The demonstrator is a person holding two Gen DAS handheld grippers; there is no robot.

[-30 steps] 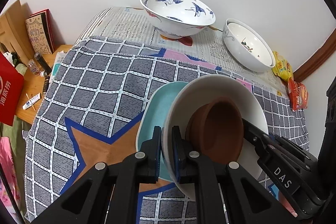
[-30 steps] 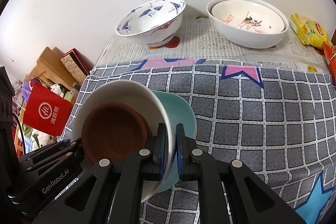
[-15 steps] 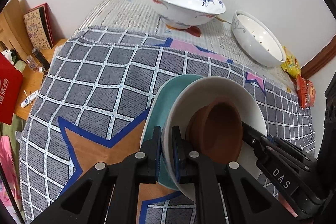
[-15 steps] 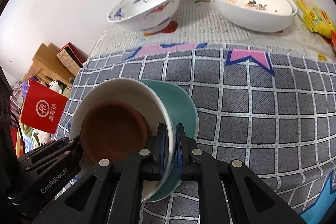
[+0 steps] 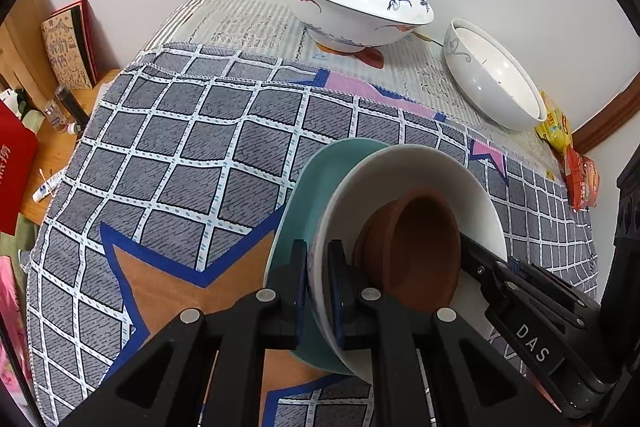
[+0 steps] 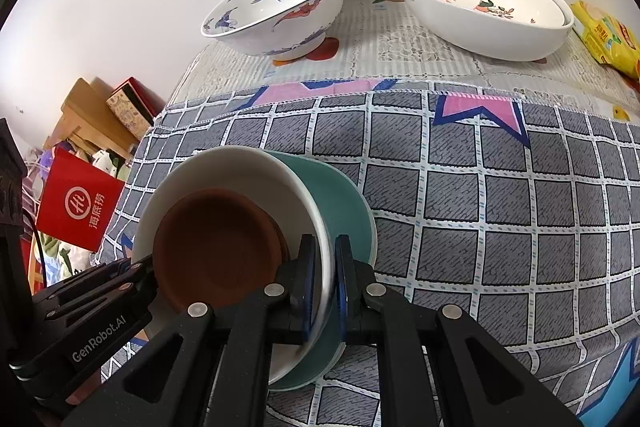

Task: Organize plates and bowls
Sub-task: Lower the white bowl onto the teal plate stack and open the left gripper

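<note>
Both grippers clamp opposite rims of one stack: a white plate (image 5: 404, 171) with a brown dish (image 5: 416, 243) in it, over a teal plate (image 5: 308, 195). My left gripper (image 5: 318, 275) is shut on the white plate's rim, and so is my right gripper (image 6: 325, 275). The stack shows in the right wrist view as the white plate (image 6: 240, 171), the brown dish (image 6: 216, 247) and the teal plate (image 6: 344, 211). The stack is held above the checked cloth (image 5: 180, 155).
A blue crane-patterned bowl (image 5: 352, 7) (image 6: 280, 11) and nested white bowls (image 5: 492, 87) (image 6: 484, 11) stand on newspaper at the back. Snack packets (image 6: 604, 39) lie at the right edge. A red bag (image 6: 80, 207) and boxes sit left of the table.
Both grippers have carried the stack forward over the cloth, toward the bowls at the back. Both grips stay the same.
</note>
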